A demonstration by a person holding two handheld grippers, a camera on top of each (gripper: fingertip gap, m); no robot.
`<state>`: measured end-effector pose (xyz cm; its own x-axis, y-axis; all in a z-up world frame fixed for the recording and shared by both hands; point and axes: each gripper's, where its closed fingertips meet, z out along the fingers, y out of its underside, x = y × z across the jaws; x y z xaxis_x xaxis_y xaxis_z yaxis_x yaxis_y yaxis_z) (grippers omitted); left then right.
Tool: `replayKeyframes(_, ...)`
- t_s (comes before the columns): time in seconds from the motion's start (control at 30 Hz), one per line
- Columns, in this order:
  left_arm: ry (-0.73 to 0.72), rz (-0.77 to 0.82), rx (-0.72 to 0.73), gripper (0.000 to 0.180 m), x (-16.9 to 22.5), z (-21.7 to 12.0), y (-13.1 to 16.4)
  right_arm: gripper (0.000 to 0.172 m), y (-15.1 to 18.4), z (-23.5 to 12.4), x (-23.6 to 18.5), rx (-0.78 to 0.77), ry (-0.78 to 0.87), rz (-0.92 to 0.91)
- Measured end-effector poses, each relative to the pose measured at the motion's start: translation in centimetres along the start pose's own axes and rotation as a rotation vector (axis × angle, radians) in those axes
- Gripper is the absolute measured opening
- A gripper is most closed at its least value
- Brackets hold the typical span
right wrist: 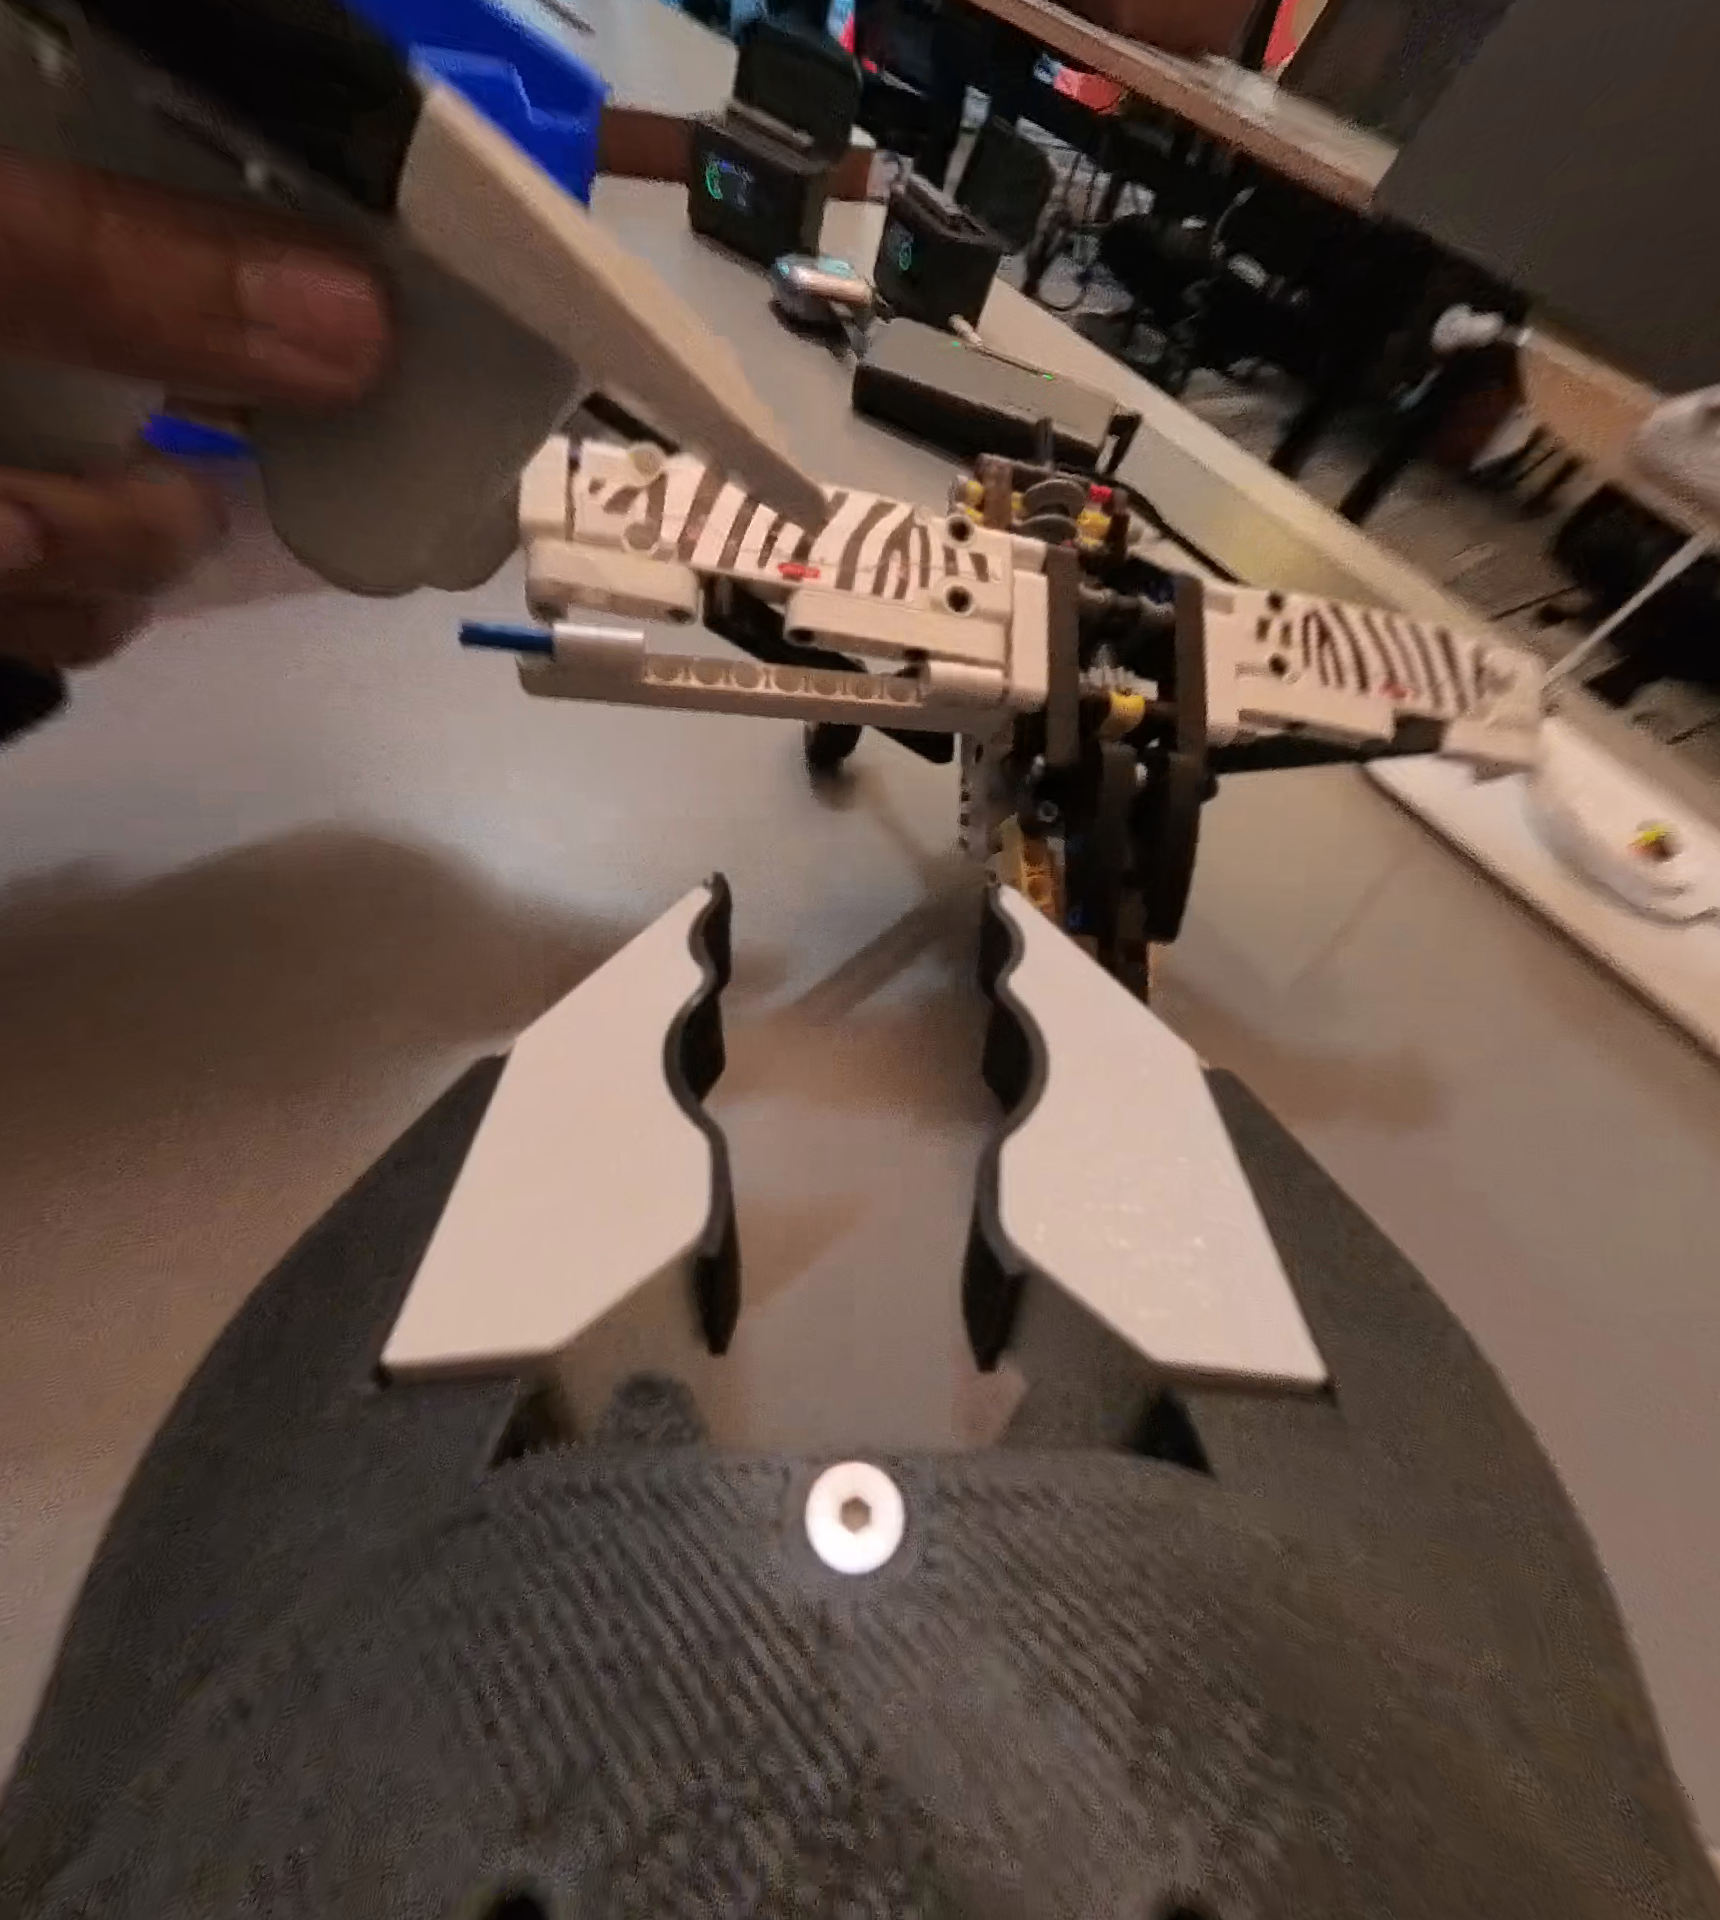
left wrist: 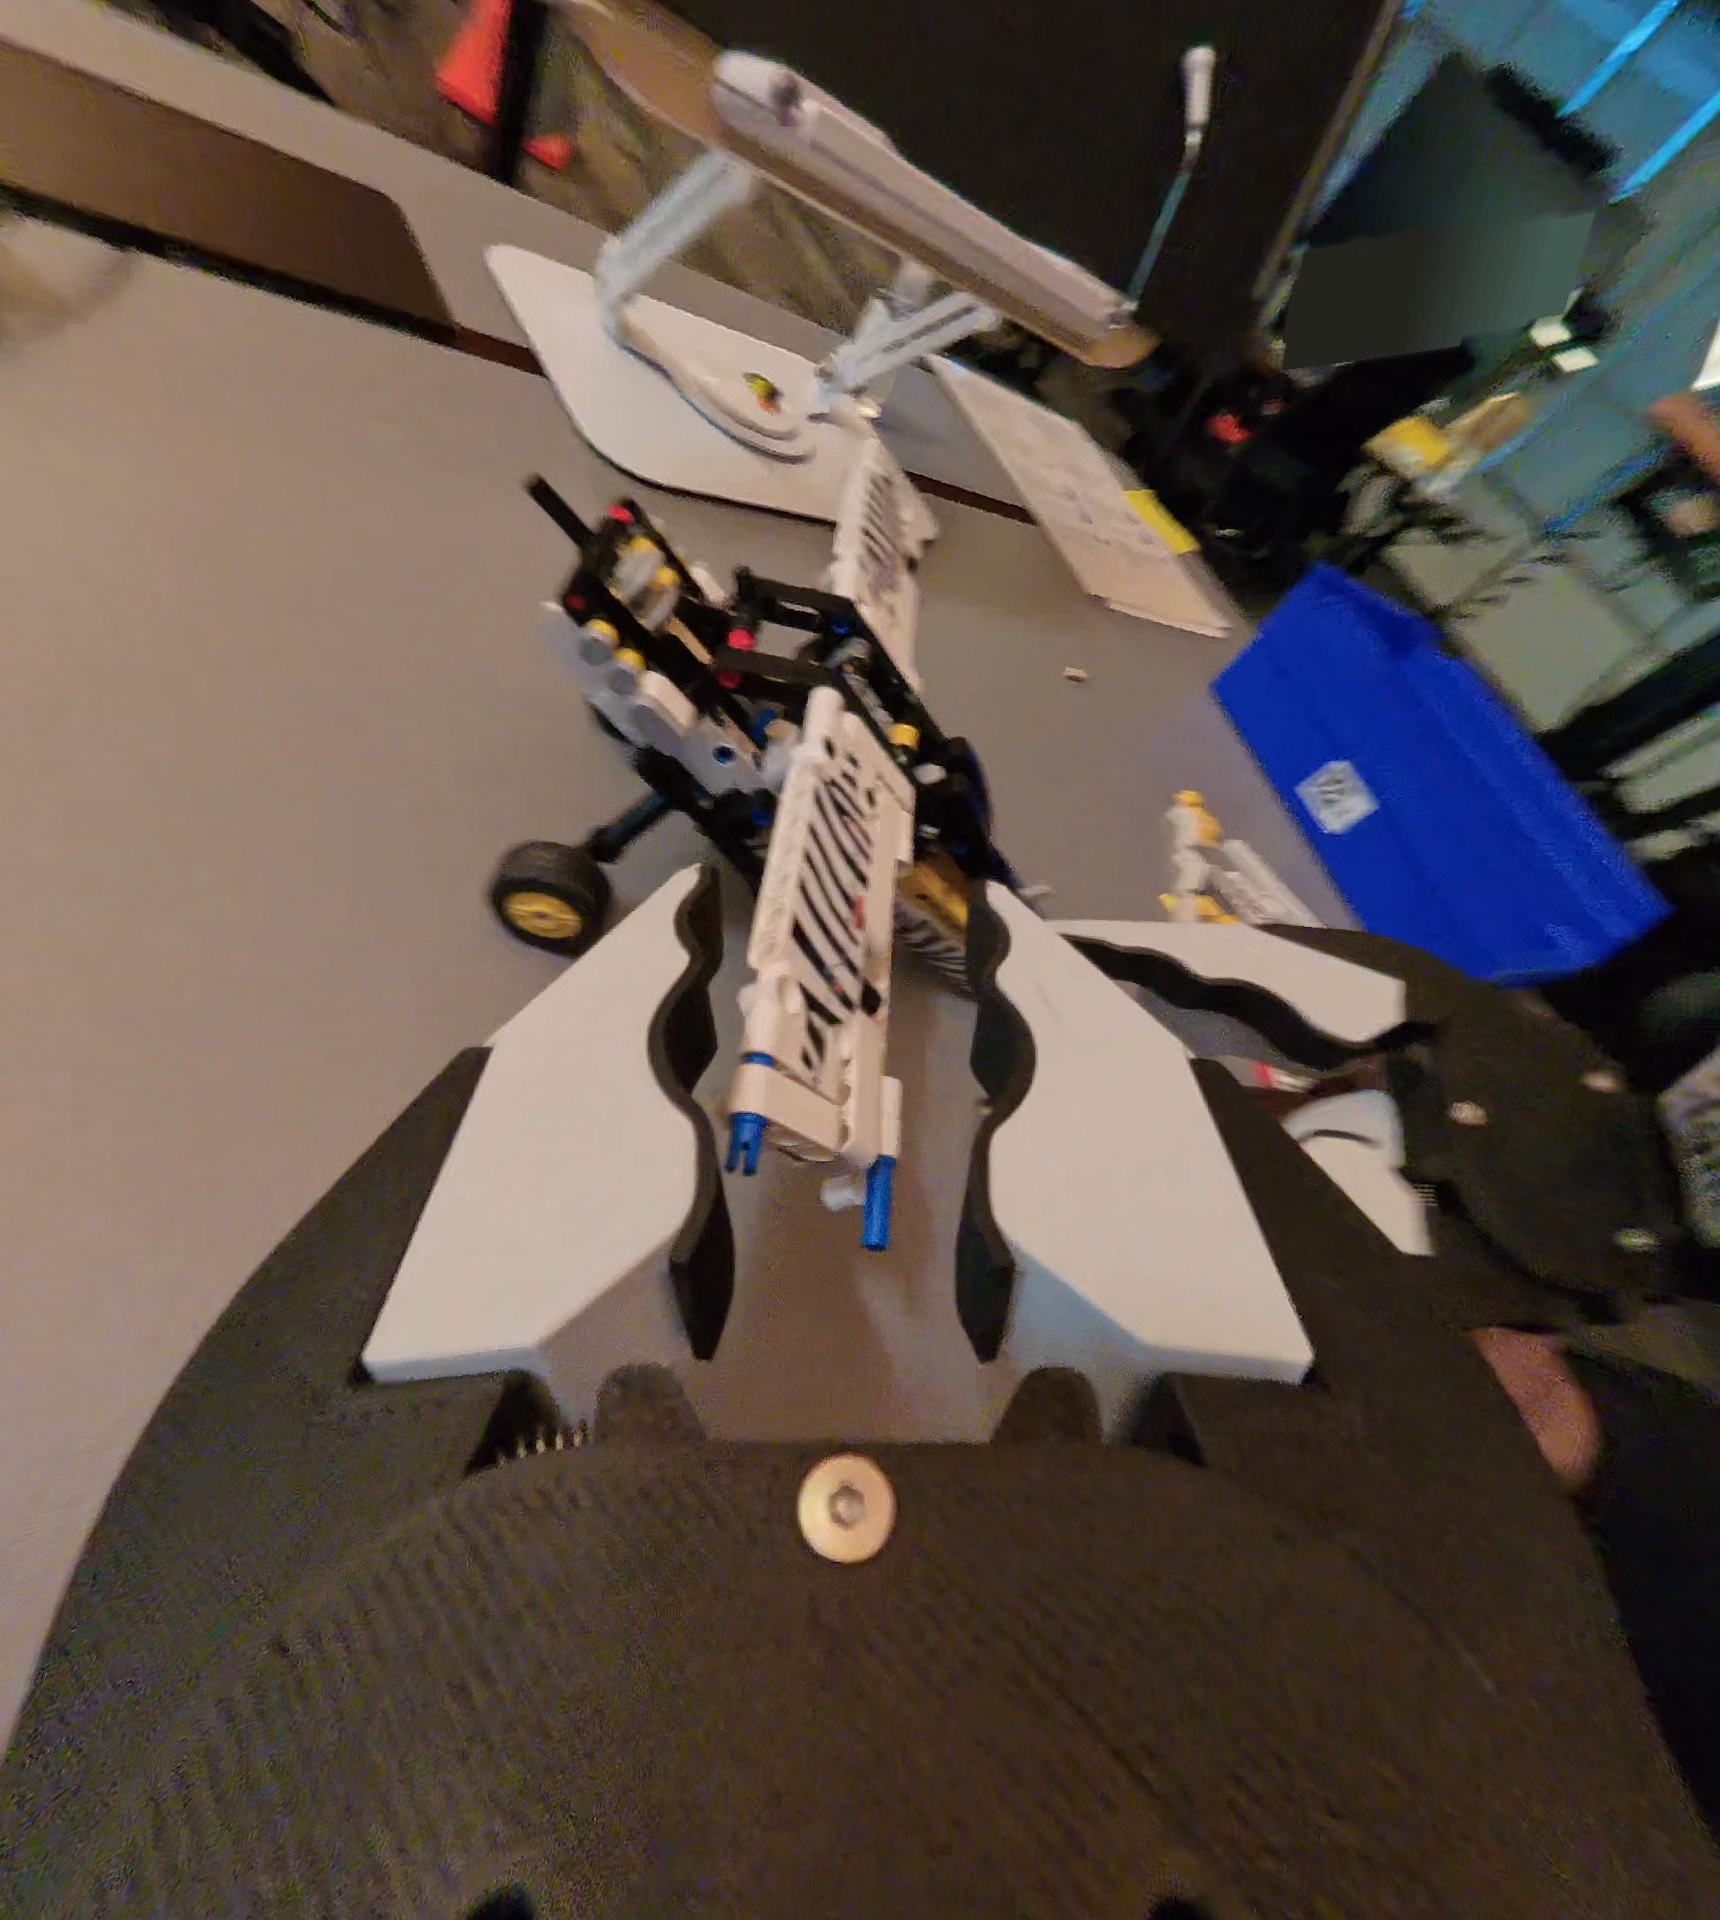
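A brick-built plane model (left wrist: 731, 665) with zebra-striped white wings stands on the grey table (left wrist: 160, 623). My left gripper (left wrist: 851, 883) is open around the near wing panel (left wrist: 835, 935). There is a gap between the panel and the pad on each side. A small black wheel (left wrist: 549, 899) sits left of the fingers. My right gripper (right wrist: 856, 894) is open and empty, low over the table just in front of the model's black body (right wrist: 1126, 748). In the right wrist view one left finger (right wrist: 627, 332) lies over the wing (right wrist: 783, 551), and a hand (right wrist: 108, 291) holds that gripper. The right gripper also shows in the left wrist view (left wrist: 1147, 966).
A blue bin (left wrist: 1438, 790) stands at the right, with loose white and yellow brick parts (left wrist: 1199, 862) beside it. A white board with a lamp-like stand (left wrist: 690, 343) and a paper sheet (left wrist: 1095, 499) lie behind the model. Black devices (right wrist: 981, 390) sit farther back. My hands' fingertips stand some 7 centimeters from each other.
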<state>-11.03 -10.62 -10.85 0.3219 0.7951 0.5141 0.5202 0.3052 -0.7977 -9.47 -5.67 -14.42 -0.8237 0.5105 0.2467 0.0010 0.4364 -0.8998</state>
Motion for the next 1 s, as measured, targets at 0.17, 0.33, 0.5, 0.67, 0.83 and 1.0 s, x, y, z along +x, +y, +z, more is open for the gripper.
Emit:
replayKeyframes(0.17,0.23,-0.184,-0.049,0.008,1.1,0.6,1.6,0.034,0.5,0.6,0.4,-0.024,0.153,-0.292)
replayKeyframes(0.33,0.409,-0.28,-0.062,0.007,2.9,0.8,2.3,0.033,-0.3,0.0,3.1,0.003,0.437,-0.666)
replayKeyframes(0.5,0.47,-0.33,-0.024,0.008,3.1,0.8,2.2,0.022,-1.0,0.3,2.8,0.039,0.555,-1.011)
replayKeyframes(0.67,0.476,-0.336,-0.007,0.008,2.7,0.7,2.0,0.022,-1.5,1.3,2.4,0.054,0.569,-1.061)
replayKeyframes(0.83,0.464,-0.323,-0.006,0.008,2.6,0.6,2.0,0.02,-1.6,2.3,3.0,0.052,0.556,-1.057)
replayKeyframes(1.0,0.474,-0.331,0.002,0.008,2.6,0.7,2.0,0.015,-1.9,2.5,2.9,0.071,0.539,-1.036)
